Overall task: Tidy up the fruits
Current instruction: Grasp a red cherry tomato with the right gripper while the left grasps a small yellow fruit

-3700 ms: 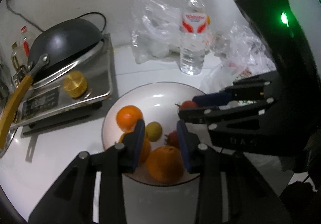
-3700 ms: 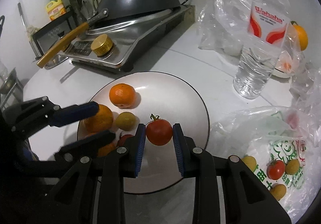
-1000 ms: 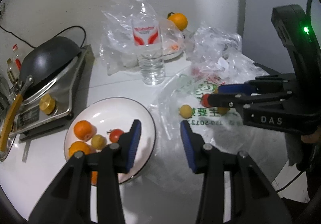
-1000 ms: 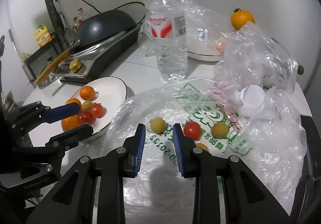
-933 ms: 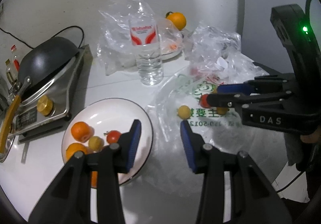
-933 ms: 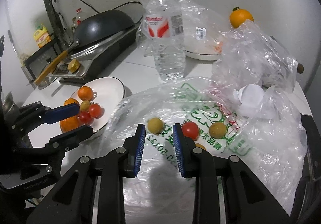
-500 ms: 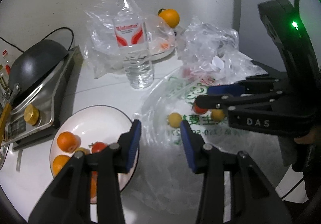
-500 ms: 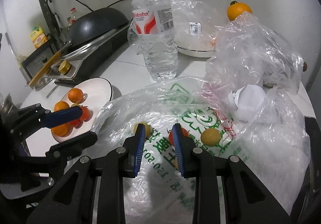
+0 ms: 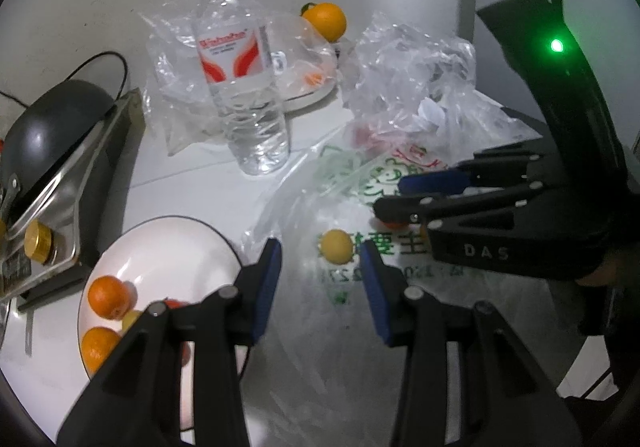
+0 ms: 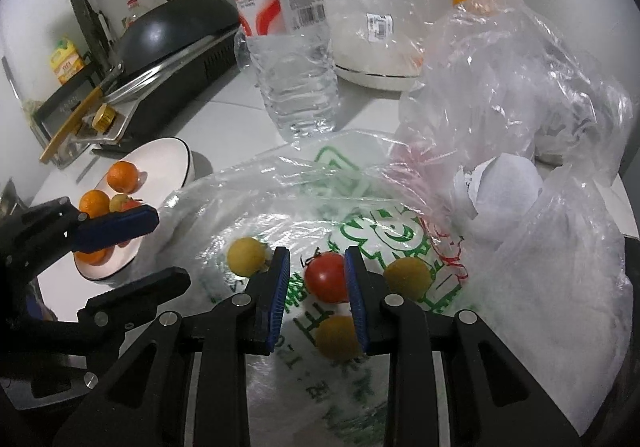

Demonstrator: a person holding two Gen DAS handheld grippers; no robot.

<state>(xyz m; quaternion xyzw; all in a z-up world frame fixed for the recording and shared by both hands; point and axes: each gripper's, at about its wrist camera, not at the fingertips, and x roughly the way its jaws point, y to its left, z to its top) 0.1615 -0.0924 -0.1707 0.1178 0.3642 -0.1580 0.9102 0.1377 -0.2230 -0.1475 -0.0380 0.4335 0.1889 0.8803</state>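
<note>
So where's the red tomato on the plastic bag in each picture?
Left wrist view: the red tomato is right of middle, mostly hidden behind the right gripper, only a red sliver showing.
Right wrist view: the tomato sits low in the middle, between the right gripper's open jaws.
Shared landmark: the water bottle stands behind the plastic bag in both.
</note>
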